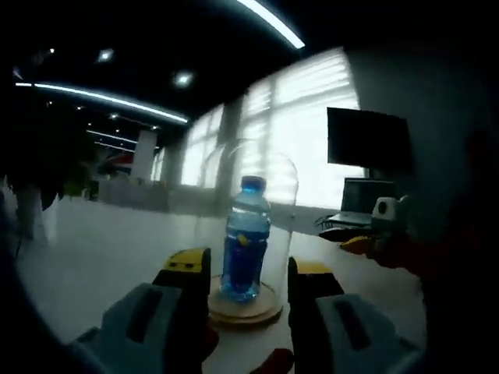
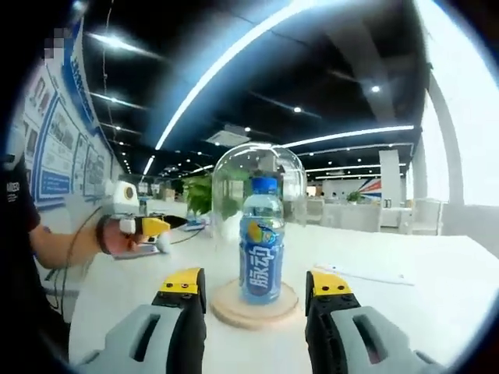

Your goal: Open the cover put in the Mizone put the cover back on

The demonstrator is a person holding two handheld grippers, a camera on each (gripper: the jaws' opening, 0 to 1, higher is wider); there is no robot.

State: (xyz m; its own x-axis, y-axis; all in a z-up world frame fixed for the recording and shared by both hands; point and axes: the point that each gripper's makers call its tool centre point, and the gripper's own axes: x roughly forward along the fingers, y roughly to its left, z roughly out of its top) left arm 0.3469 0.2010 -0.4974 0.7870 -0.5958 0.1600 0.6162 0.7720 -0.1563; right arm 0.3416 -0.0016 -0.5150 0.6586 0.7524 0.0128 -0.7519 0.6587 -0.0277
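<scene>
A: Where's the Mizone bottle point(image 2: 262, 248)?

B: Upright on the round wooden base point(image 2: 253, 305) on the white table point(image 2: 405, 300), under the clear glass cover point(image 2: 258, 175), which is down over it.

A: And the grippers?

B: The right gripper point(image 2: 256, 300) has its jaws wide apart, empty, flanking the base. Same for the left gripper point(image 1: 248, 282).

A: Any difference between views?

B: The right gripper view shows the bottle label; the left gripper view shows a dark monitor point(image 1: 368, 140) and bright windows point(image 1: 300, 125).

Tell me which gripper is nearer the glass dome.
Neither, clearly. The left gripper and right gripper each face the glass dome across a similar short gap, with jaws open toward its wooden base and not touching it.
</scene>
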